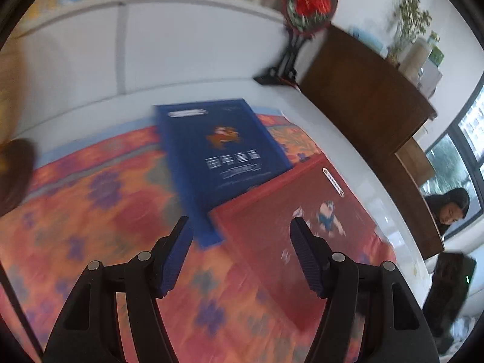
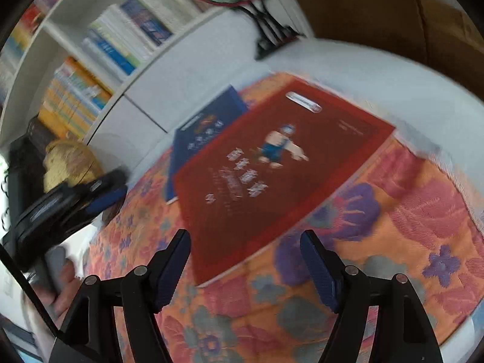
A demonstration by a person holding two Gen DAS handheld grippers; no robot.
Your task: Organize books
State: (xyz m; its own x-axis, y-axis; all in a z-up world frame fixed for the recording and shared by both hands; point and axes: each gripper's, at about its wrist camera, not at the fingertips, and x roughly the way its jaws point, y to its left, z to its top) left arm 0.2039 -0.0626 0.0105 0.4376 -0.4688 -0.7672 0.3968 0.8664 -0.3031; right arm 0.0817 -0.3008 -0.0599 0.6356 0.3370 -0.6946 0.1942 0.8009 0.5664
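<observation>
A blue book point(image 1: 220, 151) lies flat on an orange flowered cloth point(image 1: 99, 211). A red book point(image 1: 305, 242) lies beside it, its corner over the blue one. My left gripper point(image 1: 240, 227) is open and empty, above the near corner where the two books meet. In the right wrist view the red book point(image 2: 266, 169) lies ahead with the blue book point(image 2: 205, 127) behind it. My right gripper point(image 2: 245, 242) is open and empty above the red book's near edge. The left gripper point(image 2: 69, 199) also shows at the left of that view.
A white bookshelf point(image 2: 99, 57) full of upright books stands behind the table. A round red flower ornament on a black stand point(image 1: 308, 3) sits at the table's back. A dark wooden cabinet point(image 1: 363, 90) stands to the right. A person point(image 1: 450, 208) sits far right.
</observation>
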